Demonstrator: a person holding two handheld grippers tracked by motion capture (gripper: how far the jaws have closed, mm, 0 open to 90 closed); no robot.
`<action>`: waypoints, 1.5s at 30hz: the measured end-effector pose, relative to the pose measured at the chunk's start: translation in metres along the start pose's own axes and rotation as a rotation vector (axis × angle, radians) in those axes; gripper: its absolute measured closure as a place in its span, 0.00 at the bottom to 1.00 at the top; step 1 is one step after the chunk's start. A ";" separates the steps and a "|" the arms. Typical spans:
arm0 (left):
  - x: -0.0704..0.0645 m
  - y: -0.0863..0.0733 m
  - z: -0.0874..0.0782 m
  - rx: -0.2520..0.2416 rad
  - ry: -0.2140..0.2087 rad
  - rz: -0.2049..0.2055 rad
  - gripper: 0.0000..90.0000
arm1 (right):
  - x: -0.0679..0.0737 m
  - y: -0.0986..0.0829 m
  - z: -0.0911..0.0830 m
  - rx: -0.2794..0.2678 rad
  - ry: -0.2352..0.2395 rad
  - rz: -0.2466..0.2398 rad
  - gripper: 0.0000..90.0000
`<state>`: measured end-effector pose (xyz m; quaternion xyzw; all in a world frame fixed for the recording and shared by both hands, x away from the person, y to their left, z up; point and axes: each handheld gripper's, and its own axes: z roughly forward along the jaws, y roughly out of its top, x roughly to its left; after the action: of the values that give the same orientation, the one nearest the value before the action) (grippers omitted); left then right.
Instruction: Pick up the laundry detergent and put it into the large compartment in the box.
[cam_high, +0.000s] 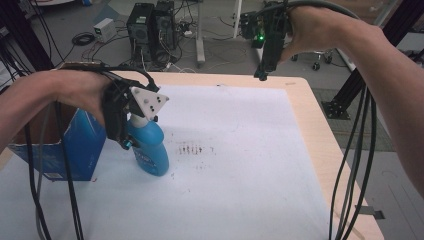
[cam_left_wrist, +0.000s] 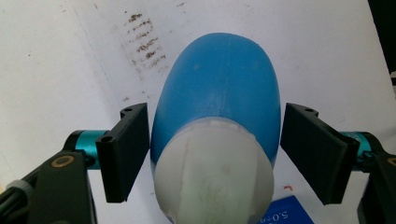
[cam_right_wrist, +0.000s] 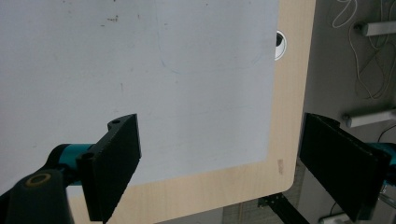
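So I've got the left tongs (cam_left_wrist: 215, 154) straddling a smooth blue plastic bottle (cam_high: 150, 147) with a rounded white cap (cam_left_wrist: 212, 175). It stands on the tabletop (cam_high: 240, 165), just beside a blue cardboard box (cam_high: 75, 145). In the left gripper view the jaws sit apart: the left pad looks right against the bottle, the other has a sliver of gap, so not clamped. That view also catches brownish smudges (cam_left_wrist: 144, 39) on the white sheet. My right tongs (cam_high: 262, 75) hang high over the far edge, pointing down, jaws wide apart over pale wood.
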<state>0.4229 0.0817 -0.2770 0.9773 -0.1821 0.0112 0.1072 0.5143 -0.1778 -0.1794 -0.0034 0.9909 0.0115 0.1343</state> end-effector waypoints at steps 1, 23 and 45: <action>0.000 0.000 0.000 0.000 0.001 -0.001 0.28 | 0.000 0.000 0.000 0.001 0.002 0.001 0.14; 0.001 0.001 0.001 0.021 0.003 0.005 0.34 | 0.001 -0.005 0.000 0.007 0.000 0.007 0.14; 0.001 0.003 0.002 0.030 0.002 0.025 0.41 | 0.003 -0.005 0.002 0.006 0.006 0.010 0.14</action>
<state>0.4231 0.0782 -0.2785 0.9765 -0.1939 0.0164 0.0928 0.5123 -0.1827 -0.1824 0.0021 0.9913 0.0092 0.1315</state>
